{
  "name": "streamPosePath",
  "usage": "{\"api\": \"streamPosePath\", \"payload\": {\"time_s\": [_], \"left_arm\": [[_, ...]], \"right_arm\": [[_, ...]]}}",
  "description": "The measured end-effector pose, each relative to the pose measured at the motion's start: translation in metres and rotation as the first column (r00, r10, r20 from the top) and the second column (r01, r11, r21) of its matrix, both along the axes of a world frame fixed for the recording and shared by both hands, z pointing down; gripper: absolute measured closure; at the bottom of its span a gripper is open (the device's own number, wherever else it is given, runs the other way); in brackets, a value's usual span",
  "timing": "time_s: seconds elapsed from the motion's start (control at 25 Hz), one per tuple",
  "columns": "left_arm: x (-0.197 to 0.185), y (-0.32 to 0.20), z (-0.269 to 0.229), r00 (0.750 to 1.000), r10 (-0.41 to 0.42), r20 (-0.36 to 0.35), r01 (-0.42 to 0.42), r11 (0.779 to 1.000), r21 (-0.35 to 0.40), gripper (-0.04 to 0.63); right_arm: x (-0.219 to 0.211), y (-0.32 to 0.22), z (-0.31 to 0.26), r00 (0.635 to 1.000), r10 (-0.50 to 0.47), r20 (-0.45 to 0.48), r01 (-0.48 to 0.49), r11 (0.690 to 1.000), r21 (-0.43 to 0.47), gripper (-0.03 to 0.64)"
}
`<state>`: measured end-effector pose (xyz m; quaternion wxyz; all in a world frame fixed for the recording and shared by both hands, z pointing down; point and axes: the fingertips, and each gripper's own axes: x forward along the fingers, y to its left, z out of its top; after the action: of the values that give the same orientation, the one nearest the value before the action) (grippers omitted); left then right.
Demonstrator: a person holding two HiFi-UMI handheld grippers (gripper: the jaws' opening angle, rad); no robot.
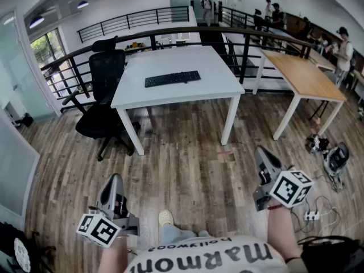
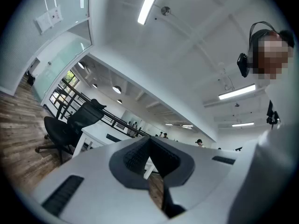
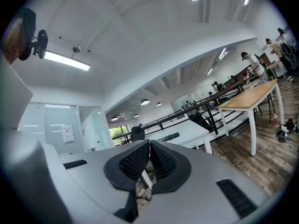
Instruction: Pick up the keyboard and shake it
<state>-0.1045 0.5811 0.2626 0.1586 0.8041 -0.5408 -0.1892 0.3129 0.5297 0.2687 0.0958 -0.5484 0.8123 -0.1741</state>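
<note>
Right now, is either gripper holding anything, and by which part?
Nothing. The left gripper and right gripper are shut and empty; the keyboard lies on the white table.

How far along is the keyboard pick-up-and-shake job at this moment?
Done: nothing yet. The keyboard lies flat on the white table, untouched. In hand: nothing; the left gripper and right gripper are both shut and empty, held low over the wooden floor, well short of the table. Left: approach, grasp the keyboard, lift it, shake it.
</note>
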Motion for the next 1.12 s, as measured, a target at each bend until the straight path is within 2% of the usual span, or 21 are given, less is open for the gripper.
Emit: {"api": "streamPosePath", "payload": {"time_s": [0.36, 0.6, 0.8, 0.88, 1.0, 1.12], "left_arm": [[-0.012, -0.003, 0.002, 1.000, -0.012, -0.003, 0.012, 1.000, -0.010, 0.595], [-0.033, -0.012, 0.014, 0.999, -0.034, 0.015, 0.034, 0.999, -0.026, 0.594], [-0.061, -0.057, 0.034, 0.999, -0.034, -0.007, 0.033, 0.997, -0.065, 0.594], [-0.073, -0.078, 0.038, 0.999, -0.035, 0.008, 0.035, 0.997, -0.065, 0.595], [-0.090, -0.113, 0.027, 0.998, -0.046, 0.048, 0.048, 0.998, -0.041, 0.595], [-0.110, -0.146, 0.021, 0.998, -0.040, 0.057, 0.044, 0.997, -0.059, 0.595]], "right_arm": [[-0.014, -0.011, -0.001, 1.000, -0.018, -0.014, 0.018, 1.000, 0.000, 0.581], [-0.032, -0.031, 0.024, 0.999, -0.037, -0.030, 0.035, 0.997, -0.065, 0.581], [-0.061, -0.077, 0.045, 0.997, -0.059, -0.052, 0.052, 0.991, -0.120, 0.580], [-0.073, -0.099, 0.048, 0.997, -0.068, -0.038, 0.062, 0.989, -0.135, 0.580], [-0.096, -0.138, 0.036, 0.996, -0.091, -0.011, 0.089, 0.989, -0.116, 0.580], [-0.125, -0.171, 0.017, 0.993, -0.115, -0.019, 0.113, 0.991, -0.069, 0.580]]}}
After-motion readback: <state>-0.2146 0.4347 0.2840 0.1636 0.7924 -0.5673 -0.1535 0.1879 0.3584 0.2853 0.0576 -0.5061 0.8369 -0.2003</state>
